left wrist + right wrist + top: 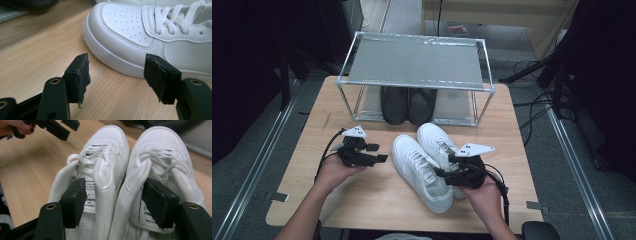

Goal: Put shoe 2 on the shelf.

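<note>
Nearest the camera, the right gripper [113, 205] sat over the heels of a pair of white lace-up leather-look sneakers [427, 162], its jaws spread wide with one black foam pad down inside each shoe opening, so that the two adjoining inner collars stood between them. Nothing was pinched yet; the pads flanked the collars without squeezing them, as far as the right gripper view let me judge.

Both sneakers lay side by side, touching, in the middle of the pale wooden table [362, 195], toes toward the far side. They looked light, with stiff rubber soles and smooth uppers a pad might slip on. The padded collars and tongues seemed soft and would give under pressure, so the paired inner collars appeared the sensible hold, bunching both shoes into one grip. The loose laces looked poor for holding.

Just to the left of the near shoe's toe, the left gripper [116, 75] hovered low over the table with its jaws wide apart and nothing between them; in its own view the perforated toe cap and ridged sole edge lay just beyond the pads.

Beyond the sneakers stood a silver metal-framed two-tier shoe rack [414, 82] with grey mesh shelves, its top shelf bare. A pair of black shoes [408, 104] rested on its lower tier, toes pointing toward the white pair.
</note>
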Demonstrator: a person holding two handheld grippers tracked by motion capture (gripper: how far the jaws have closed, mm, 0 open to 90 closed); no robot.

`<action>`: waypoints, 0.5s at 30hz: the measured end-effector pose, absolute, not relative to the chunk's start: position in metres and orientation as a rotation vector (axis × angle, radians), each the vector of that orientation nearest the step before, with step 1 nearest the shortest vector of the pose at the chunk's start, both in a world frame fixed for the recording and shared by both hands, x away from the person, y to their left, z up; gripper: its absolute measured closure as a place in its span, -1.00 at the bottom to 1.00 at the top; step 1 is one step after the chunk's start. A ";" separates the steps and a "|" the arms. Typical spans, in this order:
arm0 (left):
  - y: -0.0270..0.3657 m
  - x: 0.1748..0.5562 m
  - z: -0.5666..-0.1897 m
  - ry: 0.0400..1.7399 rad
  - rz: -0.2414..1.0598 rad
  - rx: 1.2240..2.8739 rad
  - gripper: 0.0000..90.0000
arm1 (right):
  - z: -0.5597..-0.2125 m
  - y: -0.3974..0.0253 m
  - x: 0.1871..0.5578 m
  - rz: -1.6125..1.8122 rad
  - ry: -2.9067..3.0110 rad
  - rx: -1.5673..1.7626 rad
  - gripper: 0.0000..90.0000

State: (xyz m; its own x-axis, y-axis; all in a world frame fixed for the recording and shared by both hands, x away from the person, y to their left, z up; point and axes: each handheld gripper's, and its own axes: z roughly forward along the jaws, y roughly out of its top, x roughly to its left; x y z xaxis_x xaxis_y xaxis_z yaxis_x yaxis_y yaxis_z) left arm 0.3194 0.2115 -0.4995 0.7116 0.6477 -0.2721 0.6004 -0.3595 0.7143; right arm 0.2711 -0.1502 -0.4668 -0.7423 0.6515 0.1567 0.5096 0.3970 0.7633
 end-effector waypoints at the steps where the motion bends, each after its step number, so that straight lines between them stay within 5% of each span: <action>1: 0.211 0.321 -0.498 0.953 0.068 2.081 -0.16 | -0.469 -0.148 0.271 1.260 2.490 1.046 -0.18; 15: 0.216 0.325 -0.498 0.966 0.061 2.068 -0.16 | -0.479 -0.132 0.270 1.203 2.446 1.087 -0.14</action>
